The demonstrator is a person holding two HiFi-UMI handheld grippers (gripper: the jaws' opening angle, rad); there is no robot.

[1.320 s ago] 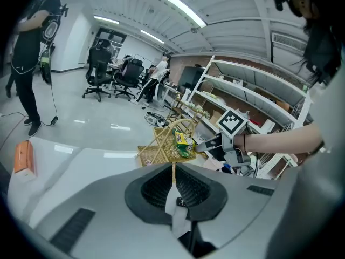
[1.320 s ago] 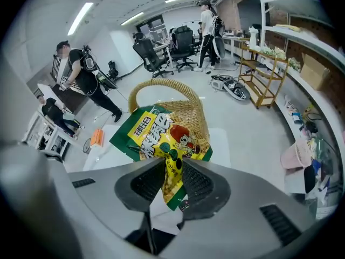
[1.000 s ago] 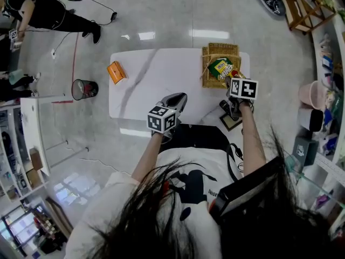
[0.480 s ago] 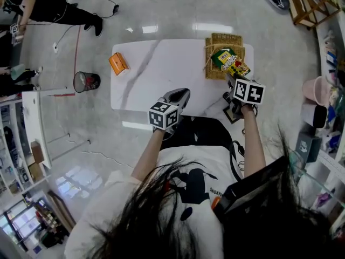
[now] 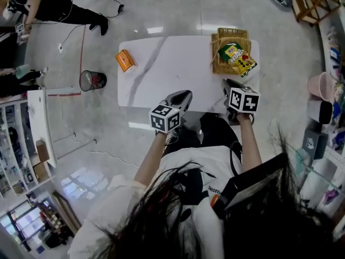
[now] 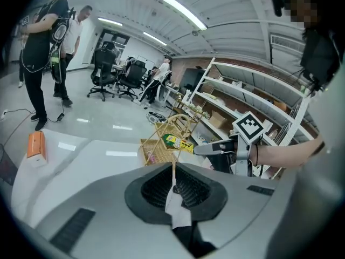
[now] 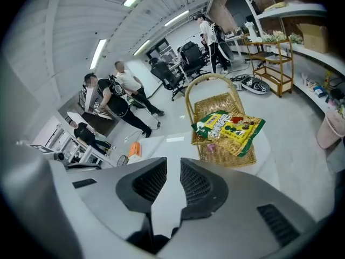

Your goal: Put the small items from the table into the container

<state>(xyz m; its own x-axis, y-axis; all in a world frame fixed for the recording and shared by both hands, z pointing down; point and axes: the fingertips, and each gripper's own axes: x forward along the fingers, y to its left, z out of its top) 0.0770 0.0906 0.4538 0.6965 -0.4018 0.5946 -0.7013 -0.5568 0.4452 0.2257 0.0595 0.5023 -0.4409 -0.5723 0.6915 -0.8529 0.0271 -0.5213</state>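
Head view takes in the white table (image 5: pixel 172 69) first, with the wicker basket (image 5: pixel 226 34) at its far right corner. At the near edge, the right gripper (image 5: pixel 228 83) hangs just short of the basket and clear of it. Its jaws are closing on nothing, and bare tabletop shows through the gap. Beside it the left gripper (image 5: pixel 182 97) has its jaws pressed together; a pale sliver shows at the seam and I can't tell what it is. The snack bag (image 5: pixel 238 58) lies across the basket's top, hanging partly over the rim. The orange box (image 5: pixel 124 60) sits at the far left corner, well apart from both grippers. Something pink peeks out under the bag, too small to make out. A second ago the right gripper was up at the basket by the bag; now it has drawn back.
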